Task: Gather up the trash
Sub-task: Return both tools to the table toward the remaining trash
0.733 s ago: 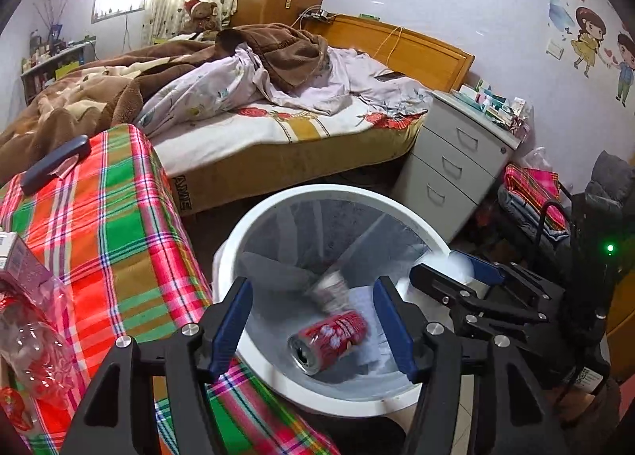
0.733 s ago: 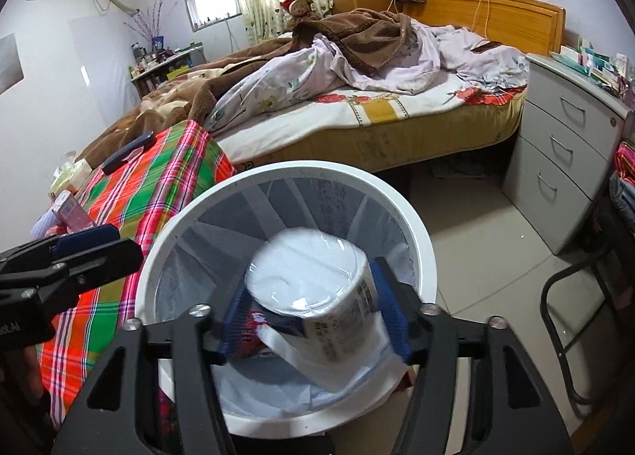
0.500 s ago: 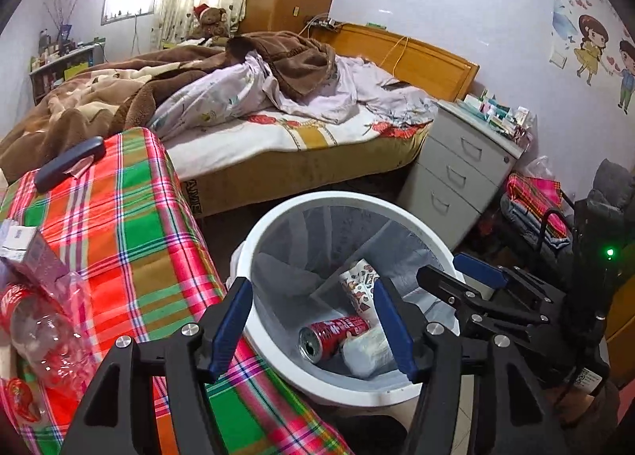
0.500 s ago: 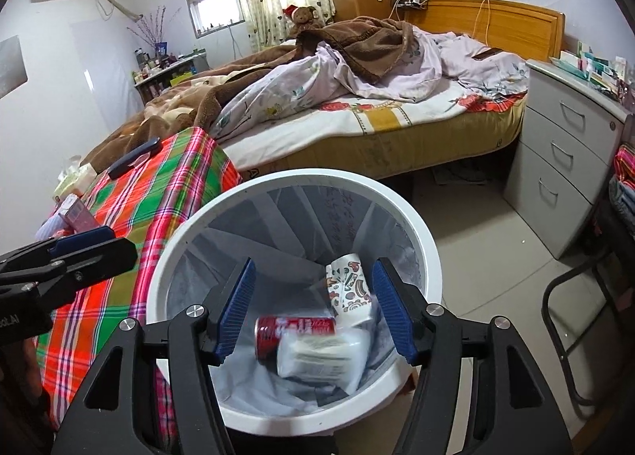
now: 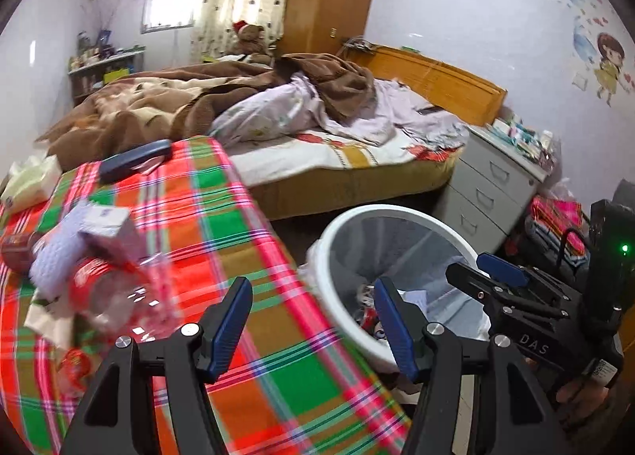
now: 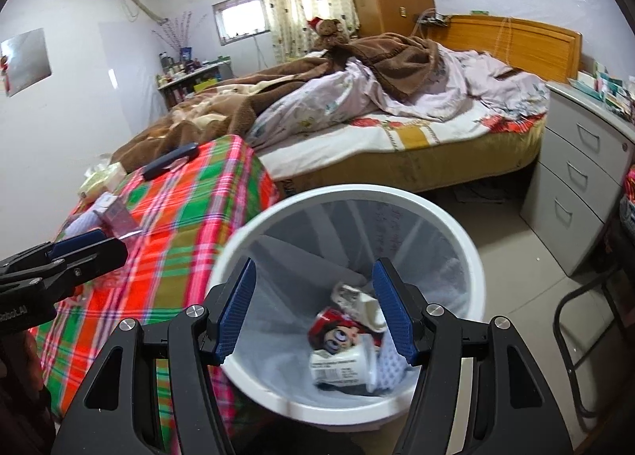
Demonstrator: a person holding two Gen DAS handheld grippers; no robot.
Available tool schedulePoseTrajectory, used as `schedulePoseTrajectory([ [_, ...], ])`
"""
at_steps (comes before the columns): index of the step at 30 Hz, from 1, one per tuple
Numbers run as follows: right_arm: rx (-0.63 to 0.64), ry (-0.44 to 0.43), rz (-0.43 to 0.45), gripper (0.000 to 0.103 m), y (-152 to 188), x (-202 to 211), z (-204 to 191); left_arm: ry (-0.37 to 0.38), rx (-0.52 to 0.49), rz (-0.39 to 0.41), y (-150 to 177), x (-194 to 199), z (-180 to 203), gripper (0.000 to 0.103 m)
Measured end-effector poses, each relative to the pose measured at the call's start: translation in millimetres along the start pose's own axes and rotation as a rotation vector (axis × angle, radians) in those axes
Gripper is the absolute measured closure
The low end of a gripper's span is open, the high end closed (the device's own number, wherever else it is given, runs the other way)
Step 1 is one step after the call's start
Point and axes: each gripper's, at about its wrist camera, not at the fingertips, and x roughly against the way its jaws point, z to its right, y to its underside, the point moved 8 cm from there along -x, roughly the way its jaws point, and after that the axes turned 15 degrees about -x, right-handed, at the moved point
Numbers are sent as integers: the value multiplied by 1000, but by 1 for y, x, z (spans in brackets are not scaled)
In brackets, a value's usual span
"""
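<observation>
Table (image 5: pixel 222 224): plaid cloth; right edge beside bin, narrow gap.
Bottle (image 5: pixel 107 292): one, far left on table, blurred; only left view shows it.
Left gripper (image 5: pixel 311 320): wide, empty, above table edge.
Bin (image 6: pixel 472 256): floor, right of table; open floor beyond.
Trash: one can (image 6: pixel 337 330), one cup (image 6: pixel 343 365); clear in right view.
Right gripper (image 6: pixel 315 316): wide, empty, above bin.

Clear bottle (image 5: pixel 115 296) and carton (image 5: pixel 105 222) on plaid table blurred, labels unreadable
</observation>
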Motion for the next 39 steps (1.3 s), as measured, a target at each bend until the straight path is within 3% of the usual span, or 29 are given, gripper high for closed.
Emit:
schedulePoseTrajectory([
  [14,126,-116,-44,40,21,-13,-78,-180,148,25,39,55,-107,39],
  [24,227,-196,-87,40,36,-27,-133,-281,238,-22,76,72,-175,36],
  [31,268,-234,-124,40,42,-40,-162,-268,301,-67,95,58,-206,34],
  [39,300,-257,-162,40,48,-48,-180,-202,322,-118,100,25,-224,34],
])
